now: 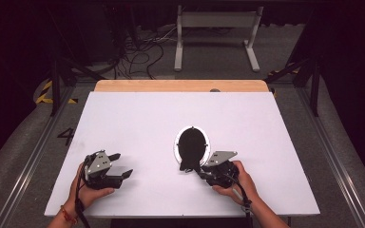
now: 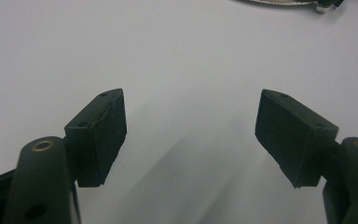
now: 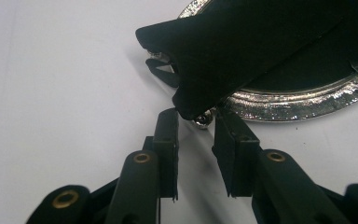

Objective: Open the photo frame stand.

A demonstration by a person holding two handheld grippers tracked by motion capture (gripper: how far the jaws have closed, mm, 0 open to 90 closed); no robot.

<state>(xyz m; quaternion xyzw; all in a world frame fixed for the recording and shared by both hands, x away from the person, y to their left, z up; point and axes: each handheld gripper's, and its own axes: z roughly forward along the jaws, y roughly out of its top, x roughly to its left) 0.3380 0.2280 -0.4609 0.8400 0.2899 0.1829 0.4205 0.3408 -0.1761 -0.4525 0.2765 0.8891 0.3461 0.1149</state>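
Plainly: left gripper (image 1: 119,165) jaws wide apart; right gripper (image 3: 196,122) jaws nearly closed at oval frame (image 3: 303,100).

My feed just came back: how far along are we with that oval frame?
Little looks finished: the silver-rimmed oval frame lies flat on the white table, its black back panel facing up. In hand: the right tool is narrowed around the panel's lower tip but not clearly gripping. The left tool waits open over bare table. Any lifting or moving remains.
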